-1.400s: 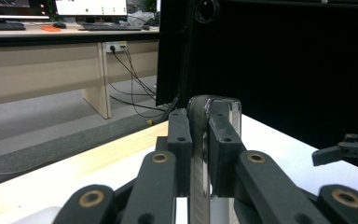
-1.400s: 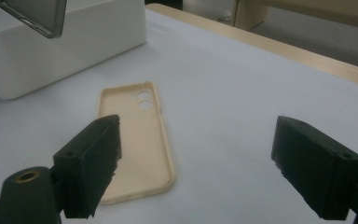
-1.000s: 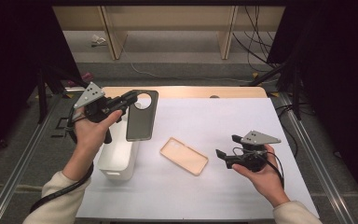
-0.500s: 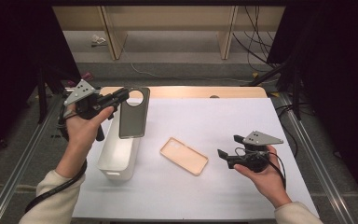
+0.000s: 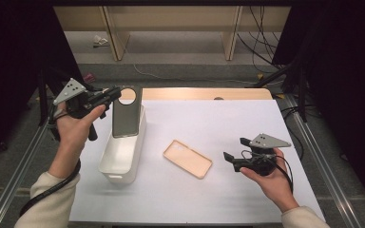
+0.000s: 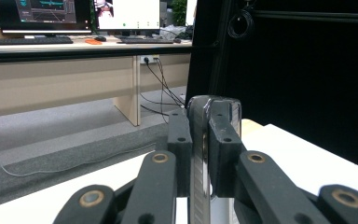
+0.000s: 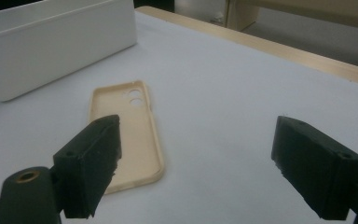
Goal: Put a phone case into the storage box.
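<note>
My left gripper (image 5: 116, 93) is shut on the top edge of a dark grey phone case (image 5: 126, 114) with a round camera hole. The case hangs upright over the far end of a white bin (image 5: 119, 159). In the left gripper view the case's thin edge (image 6: 198, 154) is pinched between the two black jaws. A beige phone case (image 5: 187, 158) lies flat, open side up, in the middle of the white table. My right gripper (image 5: 235, 151) stands open to its right, held low above the table. In the right gripper view the beige case (image 7: 126, 130) lies ahead of the left jaw.
The white table top (image 5: 228, 128) has a wooden far edge (image 5: 199, 93). Metal rails run along both sides. The white bin's wall (image 7: 56, 46) stands at the upper left of the right gripper view. Desks with monitors (image 6: 32, 11) stand far off in the left gripper view.
My left hand has carried the dark case leftward, from beside the bin to over its far end. The right hand and the beige case have kept still.
</note>
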